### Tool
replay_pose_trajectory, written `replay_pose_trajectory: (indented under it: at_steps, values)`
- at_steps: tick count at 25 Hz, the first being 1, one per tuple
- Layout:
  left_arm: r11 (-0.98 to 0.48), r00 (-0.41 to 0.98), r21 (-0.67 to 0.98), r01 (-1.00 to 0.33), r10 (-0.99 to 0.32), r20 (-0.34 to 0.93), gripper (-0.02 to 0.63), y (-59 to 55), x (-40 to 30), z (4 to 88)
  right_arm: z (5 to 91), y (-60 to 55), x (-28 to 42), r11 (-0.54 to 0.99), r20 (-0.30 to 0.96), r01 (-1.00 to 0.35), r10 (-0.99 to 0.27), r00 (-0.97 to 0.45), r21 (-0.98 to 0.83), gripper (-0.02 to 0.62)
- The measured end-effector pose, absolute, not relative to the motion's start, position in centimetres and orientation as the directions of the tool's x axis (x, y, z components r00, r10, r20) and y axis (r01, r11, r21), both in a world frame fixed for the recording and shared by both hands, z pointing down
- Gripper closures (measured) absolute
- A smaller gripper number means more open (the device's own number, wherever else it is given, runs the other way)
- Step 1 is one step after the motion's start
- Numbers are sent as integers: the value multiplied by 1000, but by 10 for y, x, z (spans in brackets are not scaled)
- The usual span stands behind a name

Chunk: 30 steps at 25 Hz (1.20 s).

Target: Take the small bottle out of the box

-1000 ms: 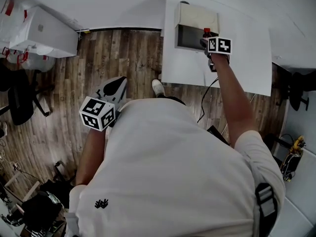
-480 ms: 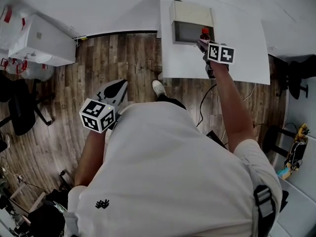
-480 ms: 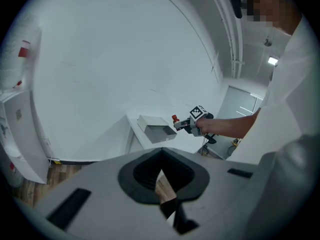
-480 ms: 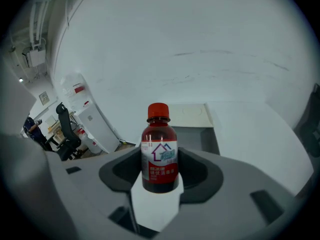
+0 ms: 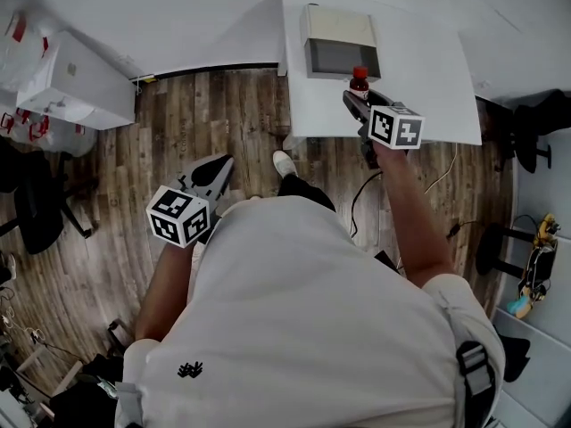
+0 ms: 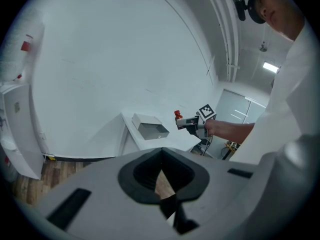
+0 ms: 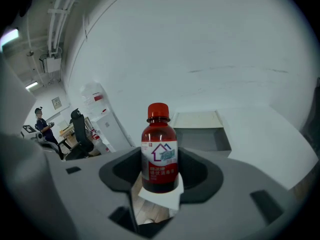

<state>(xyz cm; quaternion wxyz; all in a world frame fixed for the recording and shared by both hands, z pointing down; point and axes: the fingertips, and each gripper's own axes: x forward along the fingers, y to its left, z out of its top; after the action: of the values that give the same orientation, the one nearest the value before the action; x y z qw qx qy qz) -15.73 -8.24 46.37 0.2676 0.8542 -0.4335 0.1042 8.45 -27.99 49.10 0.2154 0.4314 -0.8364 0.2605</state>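
The right gripper (image 7: 159,181) clamps the bottle (image 7: 159,149) upright, already clear of the box (image 5: 337,27) and at its 6 o'clock, likely for setting down, while the left gripper (image 6: 162,184) idles, jaws together and empty.

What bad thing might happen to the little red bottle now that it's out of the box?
1. The right hand-held gripper pinches the small bottle only low down, so it might tip or slip out.
2. The bottle hangs in the air near the front edge of the table, with wooden floor just beyond. If it dropped there, it could bounce off the edge and land on the floor.
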Motion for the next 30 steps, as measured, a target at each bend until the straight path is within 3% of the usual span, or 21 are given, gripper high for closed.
replay_pose_trajectory:
  at_steps: [30]
  values:
    - [-548, 653, 355, -757, -643, 399, 600, -48, -126, 462, 455, -124, 80, 533, 465, -766, -609, -642, -360, 373]
